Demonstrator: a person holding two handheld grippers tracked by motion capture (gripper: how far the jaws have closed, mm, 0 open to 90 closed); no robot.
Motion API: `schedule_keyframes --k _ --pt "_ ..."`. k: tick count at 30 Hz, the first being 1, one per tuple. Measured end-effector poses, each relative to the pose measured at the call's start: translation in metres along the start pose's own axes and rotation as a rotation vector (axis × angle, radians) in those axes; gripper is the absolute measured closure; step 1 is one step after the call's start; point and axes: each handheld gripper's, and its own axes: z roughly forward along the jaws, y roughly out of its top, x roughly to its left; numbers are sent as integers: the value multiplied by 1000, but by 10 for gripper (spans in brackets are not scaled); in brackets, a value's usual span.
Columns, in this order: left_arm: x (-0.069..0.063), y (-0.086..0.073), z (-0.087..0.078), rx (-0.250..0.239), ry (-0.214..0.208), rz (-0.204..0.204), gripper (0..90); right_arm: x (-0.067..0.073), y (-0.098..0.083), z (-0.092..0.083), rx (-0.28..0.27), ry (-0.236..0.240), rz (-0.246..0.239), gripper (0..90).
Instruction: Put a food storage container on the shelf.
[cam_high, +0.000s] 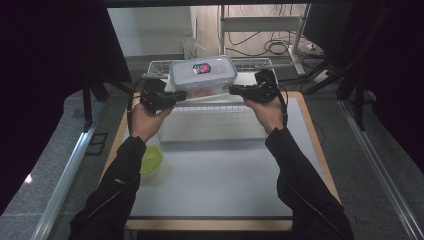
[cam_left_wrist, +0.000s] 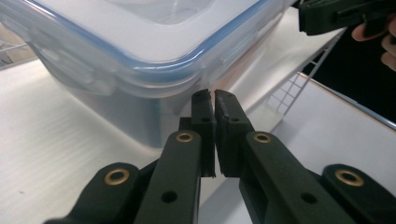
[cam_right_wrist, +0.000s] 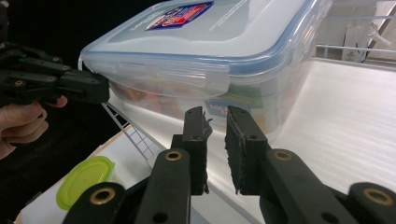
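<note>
Green lid nearest, on table, well short of clear plastic container. Left gripper at container's left end, jaws clenched together, nothing between. Right gripper at container's right end, jaws narrowly parted, gripping nothing visible. Container with blue-rimmed lid raised over white wire tray, tray's far edge tilted up beneath.

The left gripper has its jaws pressed together, just beneath the clear blue-rimmed container at eleven o'clock.
</note>
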Motion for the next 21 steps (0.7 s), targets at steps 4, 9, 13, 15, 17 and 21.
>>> schedule_keyframes --k 4,9,13,15,17,21 --pt "6 3 4 9 13 -5 884 4 1 10 9 -2 -7 794" --pt "15 4 7 15 20 -23 885 9 1 20 18 -20 -29 799" --pt "16 2 3 8 37 -17 884 11 1 24 22 -12 -33 809" --pt "17 0 -3 -7 40 -28 882 13 1 25 24 -27 -49 810" --pt "22 -2 -13 -24 66 -41 885 13 1 24 26 -33 -54 810" --pt "30 -3 -21 -30 121 -71 897 12 0 24 26 -35 -52 807"
